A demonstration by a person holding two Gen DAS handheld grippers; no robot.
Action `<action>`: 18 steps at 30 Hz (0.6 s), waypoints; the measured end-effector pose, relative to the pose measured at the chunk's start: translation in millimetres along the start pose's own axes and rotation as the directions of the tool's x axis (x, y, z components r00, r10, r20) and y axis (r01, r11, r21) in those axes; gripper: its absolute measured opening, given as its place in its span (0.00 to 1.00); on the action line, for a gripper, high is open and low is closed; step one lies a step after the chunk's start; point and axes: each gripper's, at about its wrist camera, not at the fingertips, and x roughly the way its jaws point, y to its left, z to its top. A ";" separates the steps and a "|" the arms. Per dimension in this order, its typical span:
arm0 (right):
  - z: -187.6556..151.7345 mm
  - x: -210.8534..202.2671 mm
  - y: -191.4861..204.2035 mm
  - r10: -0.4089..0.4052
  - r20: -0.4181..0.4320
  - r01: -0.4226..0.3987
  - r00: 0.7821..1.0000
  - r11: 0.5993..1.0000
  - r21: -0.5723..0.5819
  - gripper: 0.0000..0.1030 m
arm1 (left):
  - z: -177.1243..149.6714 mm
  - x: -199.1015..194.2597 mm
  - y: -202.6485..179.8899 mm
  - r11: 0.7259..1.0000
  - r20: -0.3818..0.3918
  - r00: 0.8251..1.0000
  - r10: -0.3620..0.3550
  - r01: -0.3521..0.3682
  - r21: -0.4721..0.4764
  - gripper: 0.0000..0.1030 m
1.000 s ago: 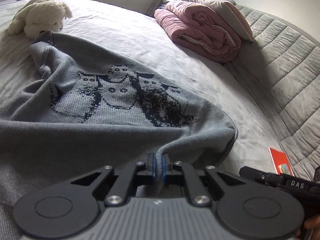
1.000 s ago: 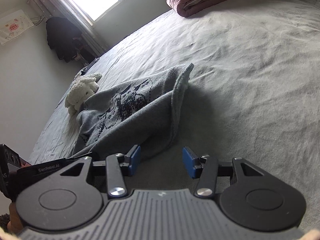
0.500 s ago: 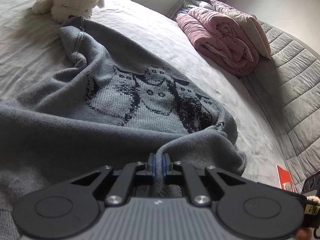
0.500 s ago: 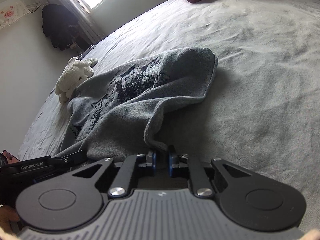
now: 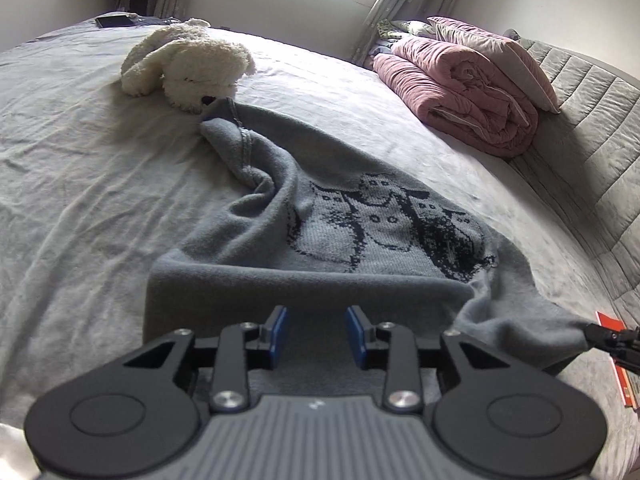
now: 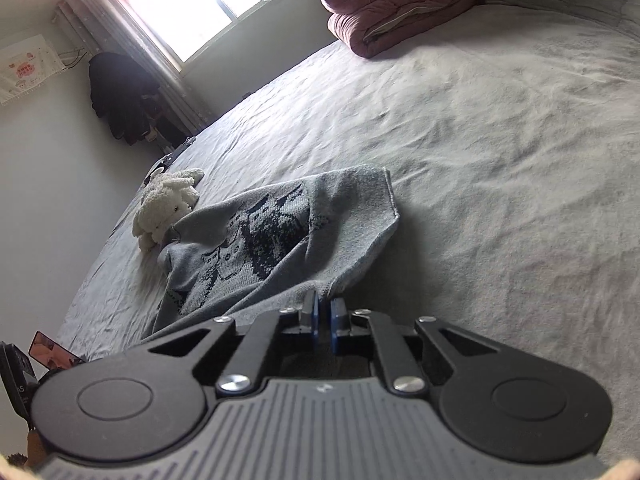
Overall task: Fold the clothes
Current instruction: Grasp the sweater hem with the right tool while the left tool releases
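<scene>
Wide grey bed (image 5: 80, 184), sheet wrinkled. Grey sweater (image 5: 280, 240) with dark cat pattern spread mid-bed, near hem folded into a straight band, far end touching white plush toy (image 5: 188, 68). Pink rolled quilt (image 5: 460, 92) well apart, by the headboard. Left gripper (image 5: 316, 338) just above the folded band, blue pads wide apart, gripping nothing. Right gripper (image 6: 323, 322) pinched narrow on sweater corner. Red card (image 5: 610, 322) at bed edge.

The wall poster (image 6: 28, 68) bears print, seemingly too small to read.
</scene>
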 end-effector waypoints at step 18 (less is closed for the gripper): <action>-44.9 -3.2 -44.5 -0.186 -0.066 0.185 0.980 0.983 -0.020 0.31 | -34.0 -33.3 90.9 0.993 -0.010 0.999 0.034 -0.034 -0.109 0.34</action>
